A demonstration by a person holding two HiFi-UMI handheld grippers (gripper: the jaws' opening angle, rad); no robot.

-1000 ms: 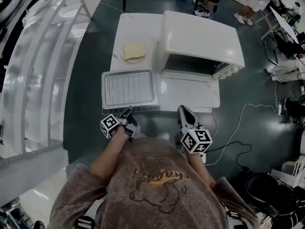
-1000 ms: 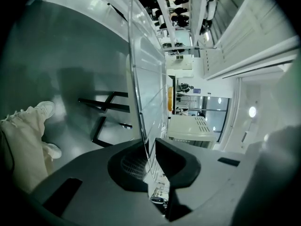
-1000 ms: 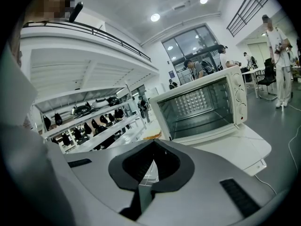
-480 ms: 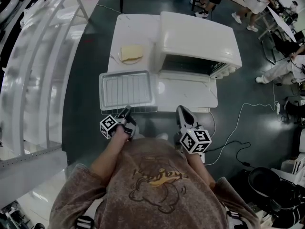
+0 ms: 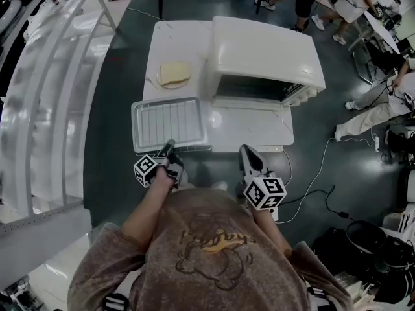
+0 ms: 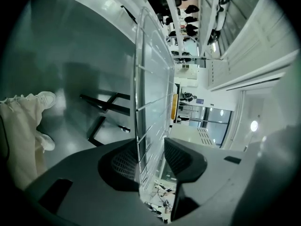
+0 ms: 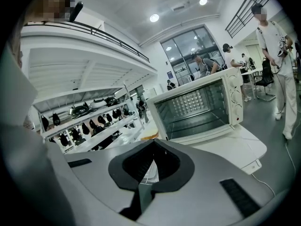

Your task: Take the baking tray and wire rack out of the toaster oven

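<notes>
The baking tray [image 5: 135, 127] lies on the white table [image 5: 181, 37] left of the toaster oven [image 5: 262, 54], with the wire rack [image 5: 170, 120] in it. My left gripper [image 5: 167, 149] is at the tray's front edge. In the left gripper view the tray and rack [image 6: 151, 74] show edge-on, running between the jaws of the left gripper [image 6: 151, 142]. Those jaws are opening and the right pad stands off the rim. My right gripper [image 5: 249, 157] hovers before the oven's lowered door [image 5: 249, 120]. The right gripper [image 7: 153, 144] is shut on nothing, facing the empty oven [image 7: 197, 107].
A slice of bread on a plate [image 5: 175, 74] sits behind the tray. A power cable [image 5: 318, 173] trails on the dark floor at the right. People [image 5: 363, 109] stand at the back right. A glass railing [image 5: 45, 96] runs along the left.
The left gripper stays at the tray's front edge and has rolled slightly. The right gripper has kept still. The camera has shifted a little.
</notes>
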